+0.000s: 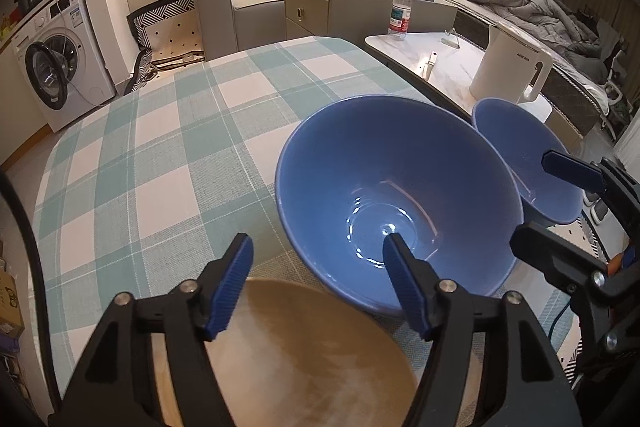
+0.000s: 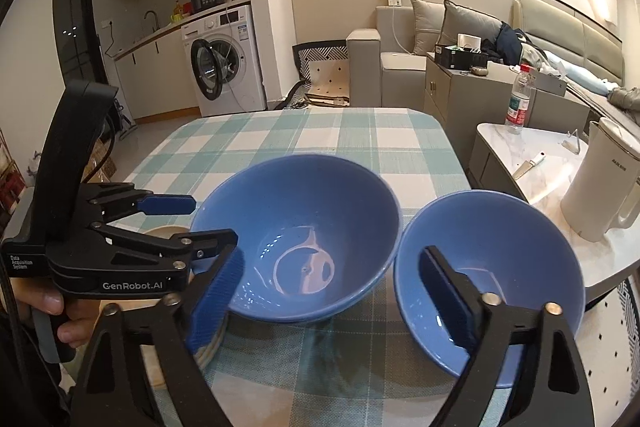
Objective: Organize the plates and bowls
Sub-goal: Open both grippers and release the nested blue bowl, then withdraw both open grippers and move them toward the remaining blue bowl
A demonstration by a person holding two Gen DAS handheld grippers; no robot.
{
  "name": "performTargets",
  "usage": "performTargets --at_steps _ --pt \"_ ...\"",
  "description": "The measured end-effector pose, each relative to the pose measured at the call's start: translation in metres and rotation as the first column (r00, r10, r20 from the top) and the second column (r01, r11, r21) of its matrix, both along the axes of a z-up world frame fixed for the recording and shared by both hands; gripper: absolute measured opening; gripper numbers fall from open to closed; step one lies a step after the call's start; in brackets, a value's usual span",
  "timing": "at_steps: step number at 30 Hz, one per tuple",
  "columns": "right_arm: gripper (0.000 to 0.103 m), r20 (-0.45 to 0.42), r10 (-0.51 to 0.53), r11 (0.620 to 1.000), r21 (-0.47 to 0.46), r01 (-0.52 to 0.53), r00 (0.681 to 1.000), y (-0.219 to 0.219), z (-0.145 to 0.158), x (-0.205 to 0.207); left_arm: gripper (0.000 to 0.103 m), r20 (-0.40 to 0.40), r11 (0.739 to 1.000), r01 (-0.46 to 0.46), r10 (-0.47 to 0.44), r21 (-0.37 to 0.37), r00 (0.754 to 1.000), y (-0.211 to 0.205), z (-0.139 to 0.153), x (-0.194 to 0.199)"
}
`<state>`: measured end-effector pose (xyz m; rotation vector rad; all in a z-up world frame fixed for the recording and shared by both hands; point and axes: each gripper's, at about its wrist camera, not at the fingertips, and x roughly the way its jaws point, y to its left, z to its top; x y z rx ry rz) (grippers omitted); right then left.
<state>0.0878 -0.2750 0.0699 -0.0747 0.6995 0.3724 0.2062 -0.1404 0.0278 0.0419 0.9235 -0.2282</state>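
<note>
Two blue bowls stand side by side on the checked tablecloth (image 1: 160,147): a large bowl (image 1: 400,195) (image 2: 296,227) and, to its right, a smaller bowl (image 1: 520,155) (image 2: 492,267). A tan plate (image 1: 312,355) (image 2: 160,231) lies just in front of the large bowl, under my left gripper (image 1: 318,247) (image 2: 196,223). That gripper is open, one finger inside the large bowl, the other outside its near wall, neither pad pressing. My right gripper (image 2: 332,259) (image 1: 556,203) is open wide, its right finger inside the smaller bowl, its left finger near the large bowl.
A white kettle (image 1: 508,67) (image 2: 600,187) and a water bottle (image 1: 400,11) (image 2: 520,99) stand on a white side table (image 1: 448,67) at the right, close to the smaller bowl. A hand (image 2: 60,311) holds the left gripper. Sofa, cabinet and washing machine (image 1: 60,67) lie beyond.
</note>
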Motion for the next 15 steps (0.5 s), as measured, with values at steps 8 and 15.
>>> performTargets --at_steps 8,15 --pt "0.102 0.026 -0.018 0.999 0.035 0.017 0.999 -0.018 0.015 -0.006 0.098 -0.007 0.996 0.039 -0.039 -0.086 0.999 -0.01 0.009 -0.006" --pt "0.102 0.045 -0.067 0.997 0.041 0.065 0.997 -0.046 0.023 -0.01 0.103 0.03 0.993 0.066 -0.063 -0.094 0.998 -0.024 0.021 -0.014"
